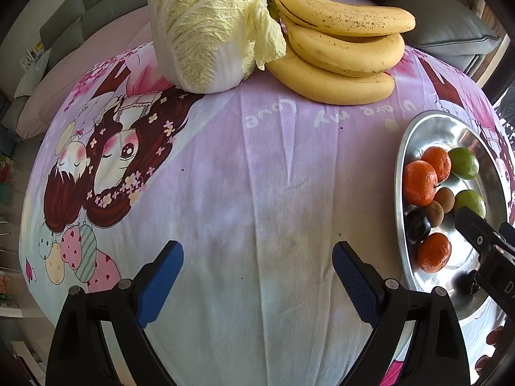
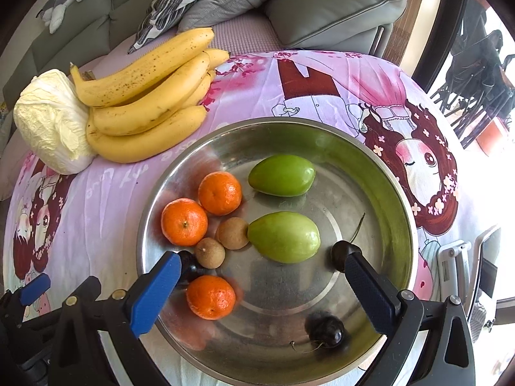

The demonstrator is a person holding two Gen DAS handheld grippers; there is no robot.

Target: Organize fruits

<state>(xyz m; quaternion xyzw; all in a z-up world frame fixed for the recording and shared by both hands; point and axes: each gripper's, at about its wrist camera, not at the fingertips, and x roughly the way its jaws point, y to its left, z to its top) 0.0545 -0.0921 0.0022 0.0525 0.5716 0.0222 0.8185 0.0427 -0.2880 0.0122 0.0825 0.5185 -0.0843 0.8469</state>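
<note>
A steel bowl [image 2: 379,173] on the cartoon-print cloth holds three tangerines [image 2: 184,221], two green fruits [image 2: 284,236], two brown longans [image 2: 232,233] and dark cherries [image 2: 325,328]. My right gripper [image 2: 259,265] hovers open and empty over the bowl, with a cherry [image 2: 339,254] at its right fingertip. A bunch of bananas [image 2: 146,96] lies on the cloth beyond the bowl; it also shows in the left wrist view [image 1: 341,51]. My left gripper [image 1: 257,257] is open and empty over bare cloth, left of the bowl [image 1: 431,128].
A napa cabbage [image 1: 209,29] lies next to the bananas at the far edge; it also shows in the right wrist view [image 2: 51,122]. Grey sofa cushions [image 2: 328,9] stand behind the table. A phone stand [image 2: 457,263] sits at the right edge.
</note>
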